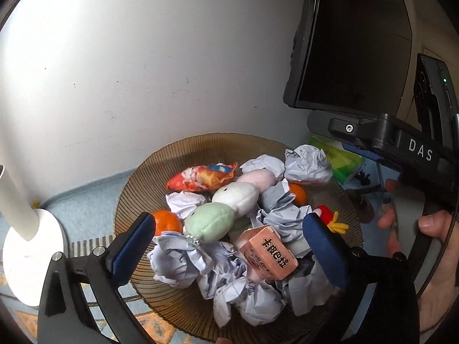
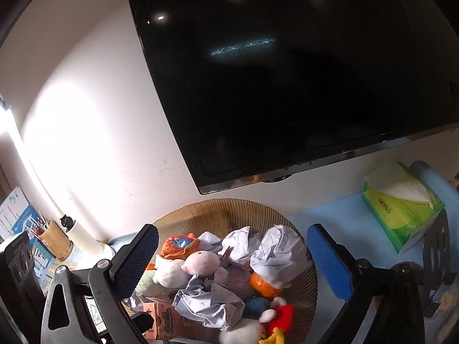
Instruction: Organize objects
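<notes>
A ribbed brown plate (image 1: 149, 177) (image 2: 226, 212) holds a heap of mixed things. There are several crumpled paper balls (image 1: 183, 258) (image 2: 278, 252), a three-ball plush dango (image 1: 229, 203) (image 2: 198, 262), two tangerines (image 1: 166, 222) (image 2: 262, 285), an orange snack packet (image 1: 200, 177) (image 2: 176, 246), a pink carton (image 1: 268, 253) (image 2: 162, 319) and a red plush toy (image 1: 327, 215) (image 2: 282, 318). My left gripper (image 1: 229, 246) is open, its jaws straddling the heap just above it. My right gripper (image 2: 232, 261) is open and empty above the plate. It also shows in the left wrist view (image 1: 381, 143).
A dark monitor (image 2: 287, 71) (image 1: 350, 43) hangs over the back of the plate. A white lamp base (image 1: 31, 255) (image 2: 86, 243) stands at the left. A green tissue pack (image 2: 401, 209) (image 1: 341, 160) lies on the right. A pencil holder (image 2: 53, 239) is far left.
</notes>
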`<state>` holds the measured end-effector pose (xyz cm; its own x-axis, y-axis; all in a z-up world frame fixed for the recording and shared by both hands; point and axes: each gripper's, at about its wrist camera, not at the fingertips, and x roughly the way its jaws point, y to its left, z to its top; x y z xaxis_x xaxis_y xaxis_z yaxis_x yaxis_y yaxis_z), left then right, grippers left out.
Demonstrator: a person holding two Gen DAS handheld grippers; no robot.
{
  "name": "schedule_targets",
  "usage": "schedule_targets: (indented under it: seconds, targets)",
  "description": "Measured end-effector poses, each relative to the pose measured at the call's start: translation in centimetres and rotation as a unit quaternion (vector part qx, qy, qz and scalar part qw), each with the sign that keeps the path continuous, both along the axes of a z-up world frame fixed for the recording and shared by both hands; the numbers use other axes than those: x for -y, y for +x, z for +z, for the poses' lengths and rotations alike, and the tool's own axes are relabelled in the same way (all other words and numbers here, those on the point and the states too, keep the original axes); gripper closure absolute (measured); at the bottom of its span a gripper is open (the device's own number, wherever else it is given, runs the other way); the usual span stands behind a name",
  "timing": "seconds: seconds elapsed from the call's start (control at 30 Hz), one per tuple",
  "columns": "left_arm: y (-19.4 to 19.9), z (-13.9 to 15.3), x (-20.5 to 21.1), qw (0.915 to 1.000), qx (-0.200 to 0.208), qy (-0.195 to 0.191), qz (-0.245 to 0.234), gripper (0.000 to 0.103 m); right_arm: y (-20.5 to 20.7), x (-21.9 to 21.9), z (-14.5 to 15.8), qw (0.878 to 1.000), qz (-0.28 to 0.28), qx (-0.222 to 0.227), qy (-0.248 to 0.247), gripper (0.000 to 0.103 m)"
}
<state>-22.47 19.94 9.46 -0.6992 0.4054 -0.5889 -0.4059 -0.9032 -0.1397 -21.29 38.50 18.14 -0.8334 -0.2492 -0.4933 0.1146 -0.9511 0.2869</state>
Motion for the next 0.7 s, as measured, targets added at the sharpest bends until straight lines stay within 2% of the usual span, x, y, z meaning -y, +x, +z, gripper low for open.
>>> schedule_targets:
  seconds: [0.1,0.13,0.27,0.33,0.4,0.5,0.57,0.7]
  targets:
    - [0.4,0.0,0.3,0.9999,-0.006,-0.009,0.004,0.000,0.4,-0.5,0.4,1.000,-0.004,-0.010,-0.009,0.000]
    - [0.5,0.0,0.6,0.9999,-0.006,-0.009,0.005,0.000,1.0,-2.5,0.6,1.000,-0.003,-0.011,-0.016,0.000]
    - [1.0,0.3,1.6,0.9997,-0.008,-0.016,0.014,0.000,1.3,-3.3,1.1,0.999,-0.003,-0.002,-0.033,0.000]
    - [1.5,0.9,2.3,0.9993,-0.014,-0.026,0.021,0.000,1.6,-1.6,1.9,0.999,0.006,-0.008,-0.043,0.000]
    - [2.2,1.5,3.1,0.9987,-0.019,-0.034,0.033,0.000,2.5,-1.8,3.0,0.998,0.018,-0.020,-0.053,0.000]
    - [3.3,3.1,5.8,0.9980,-0.014,-0.028,0.055,0.000,5.2,0.3,4.8,0.997,0.038,-0.024,-0.056,0.000]
    - [4.7,4.5,8.0,0.9967,-0.012,-0.032,0.073,0.000,7.5,2.1,4.8,0.996,0.058,-0.028,-0.061,0.000]
    - [7.9,7.0,12.7,0.9873,-0.019,-0.070,0.141,0.000,11.0,6.8,3.7,0.995,0.090,0.015,-0.046,0.000]
